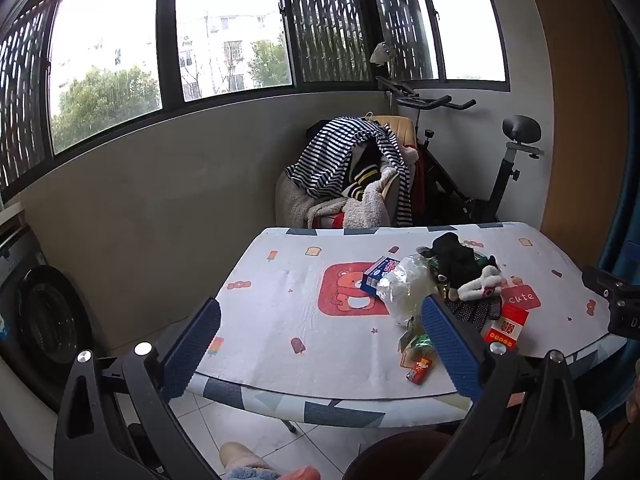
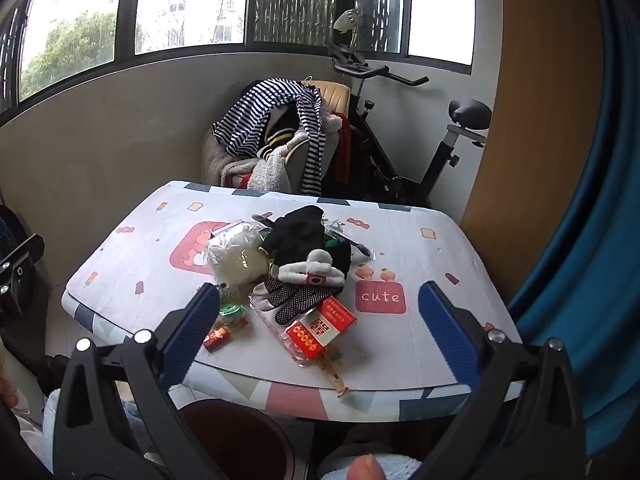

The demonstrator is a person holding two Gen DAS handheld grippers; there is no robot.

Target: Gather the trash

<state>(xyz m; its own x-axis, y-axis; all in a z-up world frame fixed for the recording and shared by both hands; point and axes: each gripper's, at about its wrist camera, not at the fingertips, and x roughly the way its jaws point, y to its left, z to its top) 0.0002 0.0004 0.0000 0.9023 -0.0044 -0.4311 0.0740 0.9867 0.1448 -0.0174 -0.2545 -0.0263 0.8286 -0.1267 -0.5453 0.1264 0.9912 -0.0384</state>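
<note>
Trash heap: one pile on table, toward its near edge, on printed cloth. Contents: clear bag with white filling; black glove; dotted glove; red box; small red pack at front left; blue box at the pile's far left. Brown bin on floor below table edge. Left gripper: jaws wide, empty, held before the table. Right gripper: jaws wide, empty, framing the pile's near side. Background: chair with striped clothing, exercise bike.
</note>
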